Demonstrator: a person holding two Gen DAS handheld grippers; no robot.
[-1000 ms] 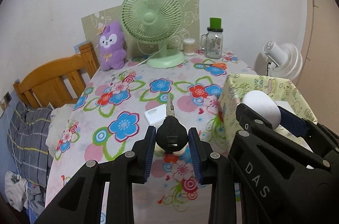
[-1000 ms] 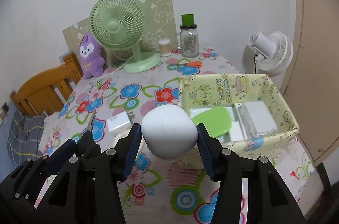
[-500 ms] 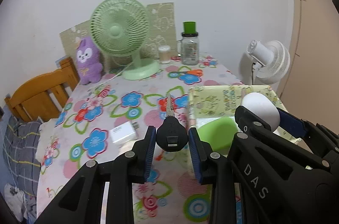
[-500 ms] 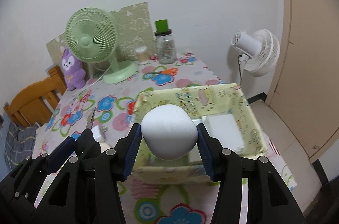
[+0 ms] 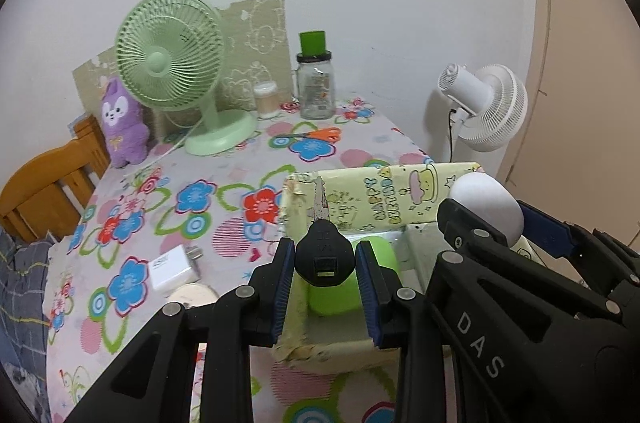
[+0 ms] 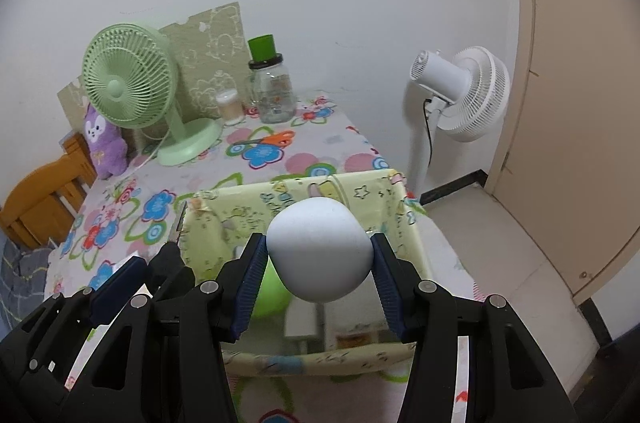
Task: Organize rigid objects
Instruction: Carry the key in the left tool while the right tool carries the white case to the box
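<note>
My left gripper (image 5: 325, 281) is shut on a black-headed key (image 5: 324, 255) with its metal blade pointing forward, held above the left end of the yellow patterned box (image 5: 384, 199). My right gripper (image 6: 318, 277) is shut on a white egg-shaped object (image 6: 319, 249) above the same box (image 6: 304, 195). The white object also shows at the right of the left wrist view (image 5: 486, 203). A green round object (image 5: 336, 297) and white flat items (image 6: 304, 323) lie inside the box. The left gripper's arm (image 6: 120, 307) shows at the lower left of the right wrist view.
On the flowered tablecloth (image 5: 192, 207) lie a white charger (image 5: 172, 269) and a round white disc (image 5: 192, 297). At the back stand a green fan (image 5: 172, 63), purple plush (image 5: 120, 123), glass jar (image 5: 316, 91), small cup (image 5: 266, 99) and orange scissors (image 5: 320, 134). A white floor fan (image 5: 488, 107) stands right.
Both grippers have moved right and forward with their loads, from above the tablecloth to above the yellow box. The grips have not changed.
</note>
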